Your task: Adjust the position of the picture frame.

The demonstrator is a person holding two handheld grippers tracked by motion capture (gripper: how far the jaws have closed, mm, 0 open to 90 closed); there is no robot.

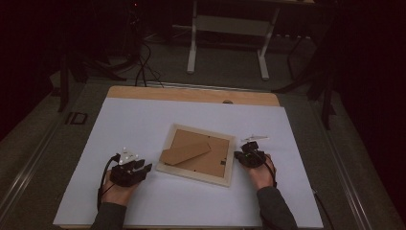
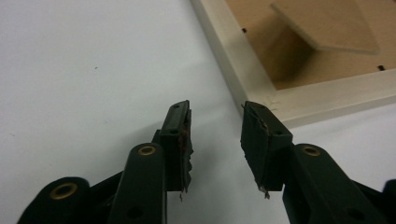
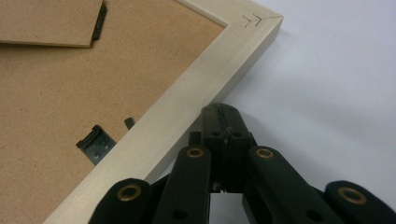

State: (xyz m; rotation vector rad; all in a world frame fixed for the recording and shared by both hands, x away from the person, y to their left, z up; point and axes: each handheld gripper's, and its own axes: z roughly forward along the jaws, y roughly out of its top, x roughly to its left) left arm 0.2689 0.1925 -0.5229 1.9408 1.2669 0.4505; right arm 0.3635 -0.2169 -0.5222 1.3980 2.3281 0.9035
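A pale wooden picture frame (image 1: 230, 160) lies face down on the white table sheet, its brown backing board and fold-out stand (image 1: 184, 152) facing up. My left gripper (image 1: 146, 168) rests on the sheet just left of the frame's near left corner (image 2: 275, 105); its jaws stand apart with nothing between them. My right gripper (image 1: 238, 155) sits at the frame's right edge (image 3: 205, 79) with its jaws shut, tips against or just beside the wood. A small metal clip (image 3: 95, 143) shows on the backing.
The white sheet (image 1: 143, 120) covers a wooden table whose far edge (image 1: 191, 93) is bare. Beyond it stand a white desk frame (image 1: 230, 43) and cables on a dark floor.
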